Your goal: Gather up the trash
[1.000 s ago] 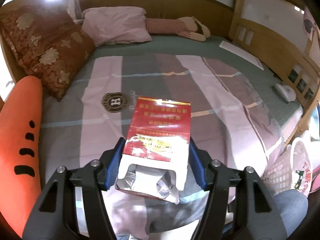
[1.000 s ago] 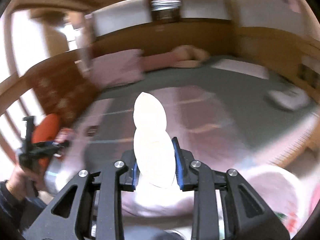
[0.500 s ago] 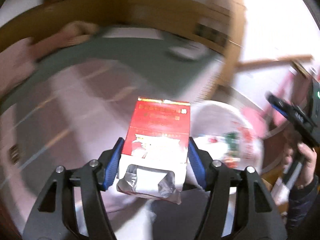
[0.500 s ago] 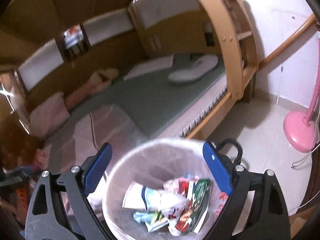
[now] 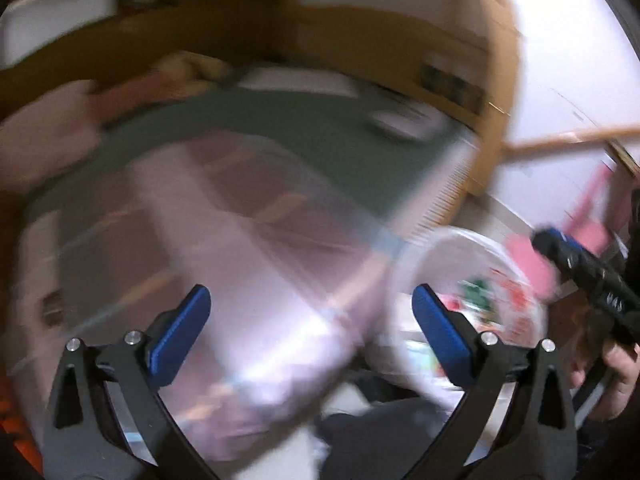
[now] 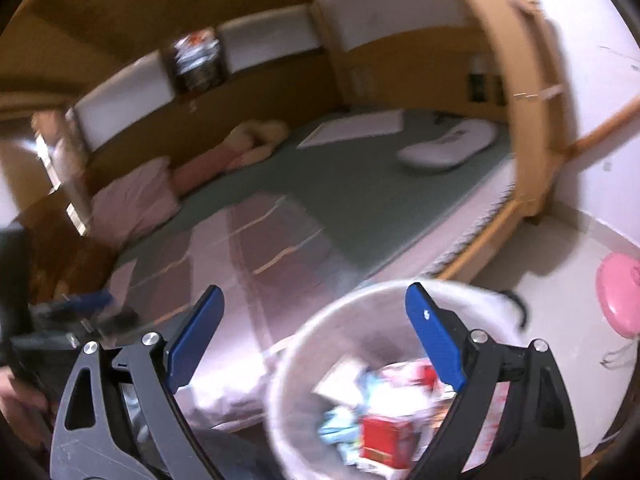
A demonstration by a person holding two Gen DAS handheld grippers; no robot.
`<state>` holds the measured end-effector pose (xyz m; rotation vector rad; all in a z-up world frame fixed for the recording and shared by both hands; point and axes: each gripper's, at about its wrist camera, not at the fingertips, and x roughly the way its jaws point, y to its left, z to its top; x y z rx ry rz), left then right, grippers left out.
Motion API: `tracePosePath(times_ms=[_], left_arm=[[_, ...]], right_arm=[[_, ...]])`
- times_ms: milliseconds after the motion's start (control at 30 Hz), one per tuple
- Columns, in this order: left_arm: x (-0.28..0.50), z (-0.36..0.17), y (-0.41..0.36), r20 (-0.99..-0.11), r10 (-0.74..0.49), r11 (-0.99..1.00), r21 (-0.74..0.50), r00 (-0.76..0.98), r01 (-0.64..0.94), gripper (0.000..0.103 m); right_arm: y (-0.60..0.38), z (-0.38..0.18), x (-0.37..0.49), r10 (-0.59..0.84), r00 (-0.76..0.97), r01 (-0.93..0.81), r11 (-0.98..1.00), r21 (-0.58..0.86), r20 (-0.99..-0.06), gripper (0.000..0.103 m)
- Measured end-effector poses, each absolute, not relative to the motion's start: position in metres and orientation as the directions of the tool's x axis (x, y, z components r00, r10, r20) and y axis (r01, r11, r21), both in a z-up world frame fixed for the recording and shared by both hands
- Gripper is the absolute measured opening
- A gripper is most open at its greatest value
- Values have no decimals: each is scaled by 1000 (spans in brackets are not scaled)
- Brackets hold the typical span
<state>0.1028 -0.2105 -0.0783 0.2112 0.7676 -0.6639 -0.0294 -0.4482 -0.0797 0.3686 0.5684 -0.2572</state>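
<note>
Our left gripper (image 5: 310, 334) is opening, empty; our right gripper (image 6: 314, 338) gapes empty above the bin (image 6: 320, 320), red box (image 6: 382, 438) inside it

You are looking at a white plastic waste bin (image 6: 304, 344) standing on the floor just beside the wide wooden-framed bed (image 6: 496, 224), at its near right corner. A red cardboard box (image 6: 384, 440) is lying inside the bin among crumpled wrappers (image 6: 340, 416). A striped pink quilt (image 6: 260, 240) is covering the bed's near half; a pink pillow (image 6: 136, 200) is sitting behind it at the left. A round pink fan base (image 6: 618, 296) is standing on the floor right of the bin.
</note>
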Motion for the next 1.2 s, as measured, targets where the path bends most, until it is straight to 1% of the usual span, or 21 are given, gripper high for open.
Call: tracePosePath(times_ms=[33,133,200,267,300,367,400,467,500,567,733,900,1200], left_arm=[[110,-76,-191,-696,-446,807,-40,563,589,100],[131,-75,-117,-685,-287,908,28,670,418,100],[146,-78,-65,-684,-200,955,23,702,295,100],[152,-84,-28,-684,-160,979,-15,712,206,100],[154,-91,-7,-689,-143,987,-46,711,154,100],[157,-101,14,-695,-95,995,-49,712,85,100],[159,-111,23,-701,-35,999,-11,712,38,100],[167,-120,34,-717,40,999,40,696,-16,100],[172,-123,39,-734,46,999,34,678,-31,100],[172,-122,52,-741,18,999,-7,671,-34,100],[163,-121,35,-727,23,999,45,686,14,100],[164,-123,30,-745,-25,999,2,666,40,100],[167,-127,33,-752,-16,1000,-8,658,15,100]], right_arm=[[-435,-81,-17,-111,812,308,916,258,-573,90],[-382,-79,26,-43,811,217,948,232,-583,91],[-340,-74,57,-5,813,152,967,205,-583,93],[-304,-73,85,18,810,97,981,165,-587,100],[-282,-73,102,37,804,58,988,140,-593,100],[-250,-76,126,60,796,6,994,107,-603,100],[-234,-79,138,65,790,-11,996,92,-609,100],[-213,-86,153,74,787,-26,996,86,-612,100],[-209,-91,157,77,786,-31,996,87,-613,100],[-202,-101,159,75,786,-35,996,77,-614,100],[-197,-127,164,80,722,-37,996,77,-688,100],[-198,-131,166,72,724,-22,996,82,-686,100],[-197,-134,165,76,724,-32,996,78,-685,100]])
